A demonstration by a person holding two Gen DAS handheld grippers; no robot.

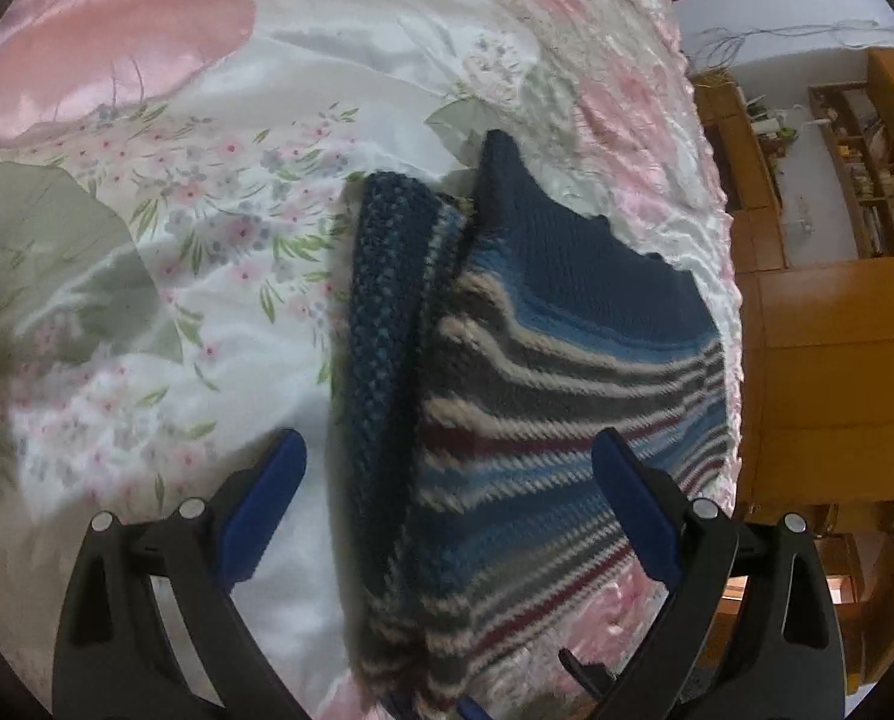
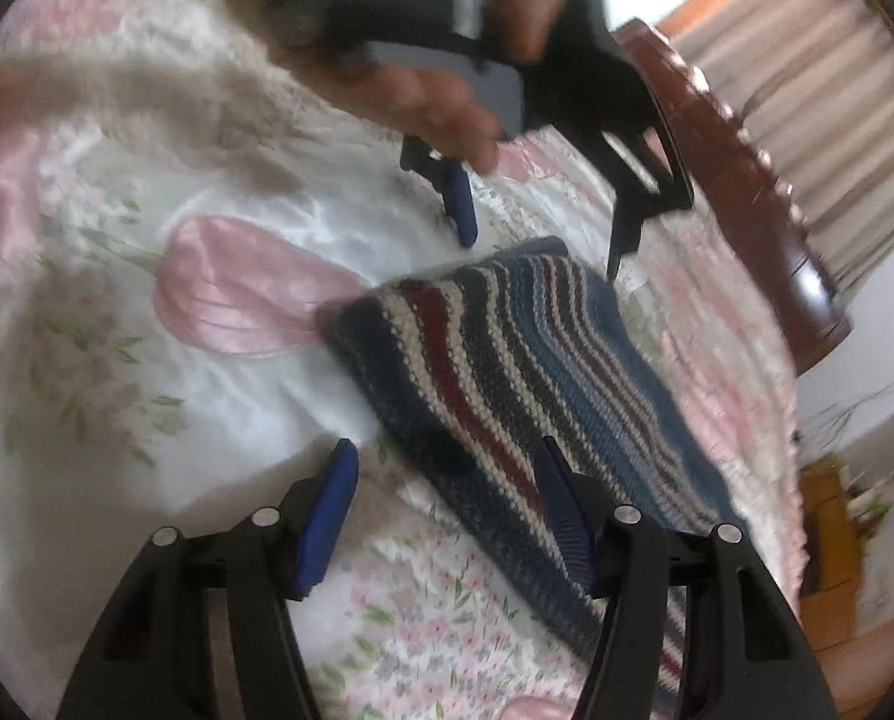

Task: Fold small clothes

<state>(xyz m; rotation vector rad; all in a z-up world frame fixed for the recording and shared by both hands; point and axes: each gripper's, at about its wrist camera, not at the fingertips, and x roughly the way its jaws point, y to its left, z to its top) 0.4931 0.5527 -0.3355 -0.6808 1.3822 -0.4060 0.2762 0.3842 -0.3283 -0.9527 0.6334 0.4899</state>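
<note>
A knitted sweater (image 1: pixel 507 408) with navy, cream, maroon and blue stripes lies folded on a floral satin bedspread (image 1: pixel 207 240), its dark sleeve doubled along the left side. My left gripper (image 1: pixel 450 456) hovers open just above its near end, with one blue finger on each side. In the right wrist view the sweater (image 2: pixel 507 372) runs diagonally. My right gripper (image 2: pixel 447 456) is open over its near left edge, holding nothing. Beyond the sweater's far end a hand (image 2: pixel 447 108) holds the left gripper (image 2: pixel 540 240), open.
The bedspread (image 2: pixel 177 420) spreads wide to the left of the sweater. The bed's edge runs close along the sweater's right side. Beyond it stand a wooden cabinet (image 1: pixel 837 360) and shelves (image 1: pixel 867 168). A dark wooden bed end (image 2: pixel 747 192) and a striped curtain (image 2: pixel 819 78) lie behind.
</note>
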